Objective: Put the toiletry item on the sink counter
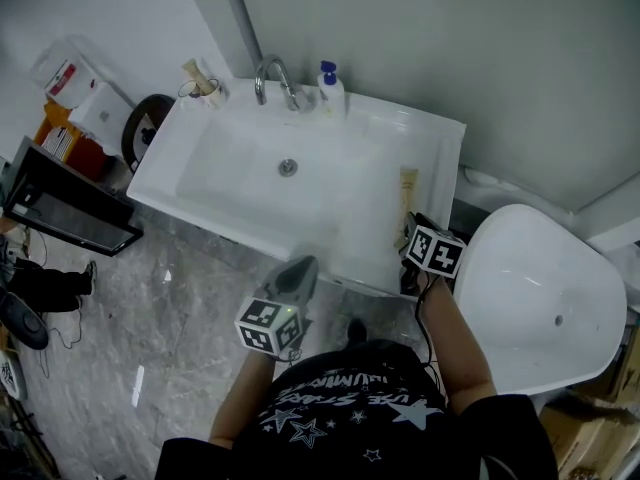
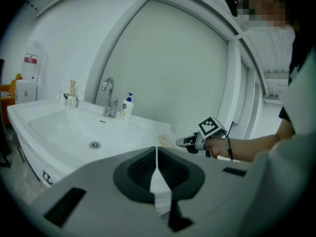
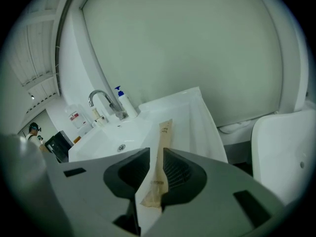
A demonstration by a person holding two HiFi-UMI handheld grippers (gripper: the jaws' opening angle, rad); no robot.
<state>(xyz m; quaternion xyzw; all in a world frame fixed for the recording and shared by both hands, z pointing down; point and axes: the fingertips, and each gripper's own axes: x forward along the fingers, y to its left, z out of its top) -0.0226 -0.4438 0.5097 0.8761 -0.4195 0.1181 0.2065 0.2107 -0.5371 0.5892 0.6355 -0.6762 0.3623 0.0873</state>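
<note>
Bathroom — sink [image 1: 230, 183], faucet [image 1: 272, 76], bathtub [image 1: 540, 298]

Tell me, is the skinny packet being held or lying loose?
Held: the right hand-held gripper has its jaws shut on the tan packet.

Pale grey-green wall [image 1: 480, 48] (evenly lit) above a glossy grey marbled floor [image 1: 170, 298].

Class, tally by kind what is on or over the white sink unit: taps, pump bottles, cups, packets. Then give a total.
Tap: 1
Pump bottle: 1
Cup: 1
Packet, gripped in the right tongs: 1
Total: 4
</note>
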